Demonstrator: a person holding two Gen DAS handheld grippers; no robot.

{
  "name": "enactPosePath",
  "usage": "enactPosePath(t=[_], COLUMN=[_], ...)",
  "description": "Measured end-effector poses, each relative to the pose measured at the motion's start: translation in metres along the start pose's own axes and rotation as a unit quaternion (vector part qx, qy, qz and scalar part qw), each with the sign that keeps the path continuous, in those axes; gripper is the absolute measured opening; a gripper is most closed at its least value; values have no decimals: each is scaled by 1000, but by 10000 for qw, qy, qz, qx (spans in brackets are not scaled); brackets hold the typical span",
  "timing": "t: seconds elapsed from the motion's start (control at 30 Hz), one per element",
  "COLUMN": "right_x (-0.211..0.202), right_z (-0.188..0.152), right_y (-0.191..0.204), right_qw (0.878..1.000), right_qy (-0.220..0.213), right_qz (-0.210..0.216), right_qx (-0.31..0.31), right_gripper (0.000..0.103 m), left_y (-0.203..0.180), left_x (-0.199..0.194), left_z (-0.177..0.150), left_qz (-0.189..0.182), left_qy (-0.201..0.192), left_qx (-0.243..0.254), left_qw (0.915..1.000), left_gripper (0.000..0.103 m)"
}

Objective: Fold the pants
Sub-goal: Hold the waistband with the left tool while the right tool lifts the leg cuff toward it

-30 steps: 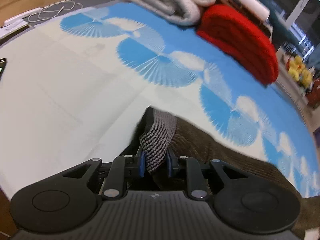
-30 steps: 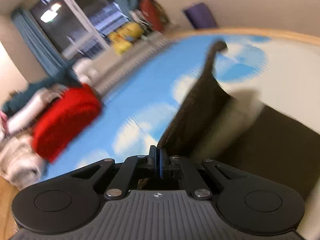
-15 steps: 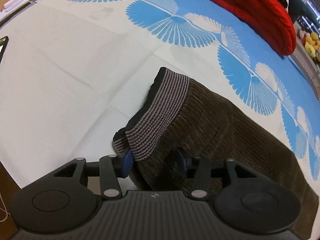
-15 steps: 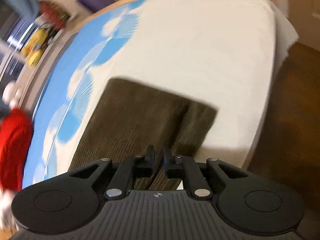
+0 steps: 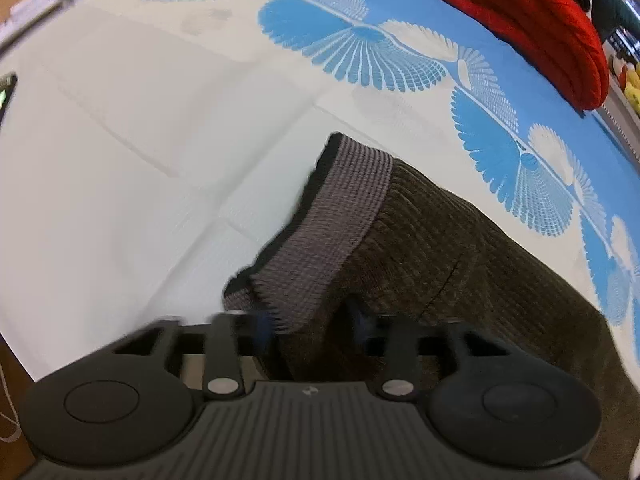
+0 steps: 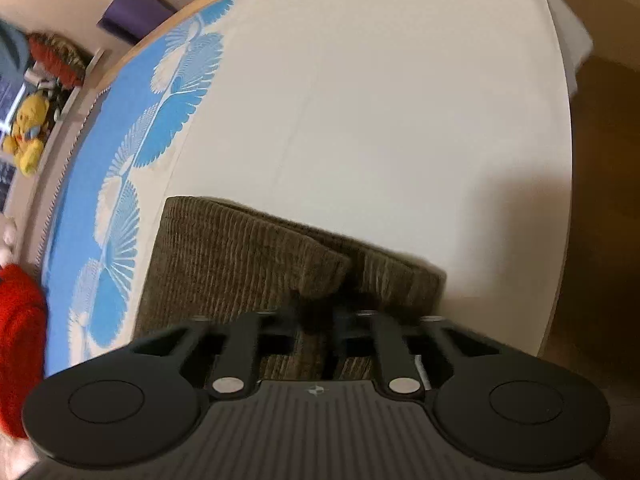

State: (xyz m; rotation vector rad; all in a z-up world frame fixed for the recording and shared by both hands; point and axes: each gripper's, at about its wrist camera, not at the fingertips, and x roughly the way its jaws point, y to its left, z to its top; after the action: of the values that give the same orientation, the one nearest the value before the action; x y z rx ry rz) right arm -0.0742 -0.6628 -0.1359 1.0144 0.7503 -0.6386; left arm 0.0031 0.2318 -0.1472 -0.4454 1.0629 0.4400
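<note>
The dark brown corduroy pants (image 5: 460,248) lie flat on the white and blue bed cover (image 5: 140,160). Their grey ribbed waistband (image 5: 336,216) has its near corner between the pads of my left gripper (image 5: 312,322). Those jaws are closing but still stand wide, with the cloth slack between them. In the right wrist view the pants (image 6: 240,256) show a folded end with two layers. My right gripper (image 6: 318,312) hovers at that end, its jaws a narrow gap apart and closing. No cloth shows pinched between them.
A red knit garment (image 5: 532,20) lies at the far side of the bed and also shows as the red knit (image 6: 16,340) at the left edge. A yellow plush toy (image 6: 28,136) sits beyond the bed. The bed's edge and brown floor (image 6: 600,200) are on the right.
The left gripper let go of the raised waistband, which now rests on the bed. The right gripper carried a hanging leg across, released it, and now sits low over the folded end.
</note>
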Motion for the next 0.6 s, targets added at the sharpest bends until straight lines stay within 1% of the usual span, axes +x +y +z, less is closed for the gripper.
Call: enactPosePath(t=[0.03, 0.07, 0.1, 0.13, 0.17, 0.2, 0.23, 0.27, 0.3, 0.33, 0.37, 0.4, 0.43, 0.47, 0.5, 0.57, 0.6], right_x=[-6, -16, -32, -48, -66, -81, -89, -90, -85, -75, -62, -49, -42, -37, -36, -39, -43], right_z=[-1, -3, -5, -7, -11, -15, -17, -17, -18, -19, -19, -19, -17, -14, -13, -14, -15], right_y=[5, 12, 18, 26, 34, 37, 33, 23, 10, -4, -16, -27, -33, -37, -36, -32, -31], right_qw=[9998, 9987, 9955, 9896, 9806, 9735, 9732, 9800, 9878, 9947, 9974, 9980, 9983, 9983, 9976, 9954, 9952], right_qy=[-130, -307, -555, -823, -1113, -1342, -1428, -1350, -1166, -853, -496, -163, 4, 97, 127, 68, -6], right_qz=[46, 216, 545, 913, 1240, 1419, 1402, 1142, 764, 197, -254, -467, -485, -432, -432, -548, -607], right_qx=[-173, -350, -543, -752, -1032, -1192, -1131, -909, -689, -540, -461, -381, -321, -366, -532, -778, -766], right_gripper=[10, 9, 9, 8, 8, 8, 8, 8, 8, 8, 8, 8, 8, 9, 12, 17, 23], left_y=[-1, -2, -3, -3, -3, -4, -3, 2, 7, 12, 18, 21, 23, 22, 22, 22, 22], left_x=[-4, -14, -25, -35, -47, -52, -53, -49, -41, -32, -22, -16, -12, -11, -13, -20, -25], left_z=[2, 4, 6, 6, 6, 4, 3, 3, 3, 2, 1, 0, 1, 0, -1, -2, -1], left_qz=[-57, -167, -307, -420, -486, -431, -329, -249, -231, -195, -112, -83, -92, -62, 18, 45, 64], left_qy=[-124, -402, -745, -1039, -1344, -1489, -1500, -1330, -1035, -740, -417, -213, -46, 25, 21, -84, -181], left_qx=[38, 84, 121, 168, 256, 343, 412, 403, 317, 244, 149, 103, 108, 194, 286, 263, 226], left_qw=[9999, 9990, 9967, 9936, 9894, 9873, 9873, 9900, 9939, 9968, 9990, 9997, 9999, 9998, 9996, 9996, 9996], left_gripper=[21, 20, 20, 19, 19, 19, 19, 20, 20, 20, 21, 22, 24, 26, 31, 34, 34])
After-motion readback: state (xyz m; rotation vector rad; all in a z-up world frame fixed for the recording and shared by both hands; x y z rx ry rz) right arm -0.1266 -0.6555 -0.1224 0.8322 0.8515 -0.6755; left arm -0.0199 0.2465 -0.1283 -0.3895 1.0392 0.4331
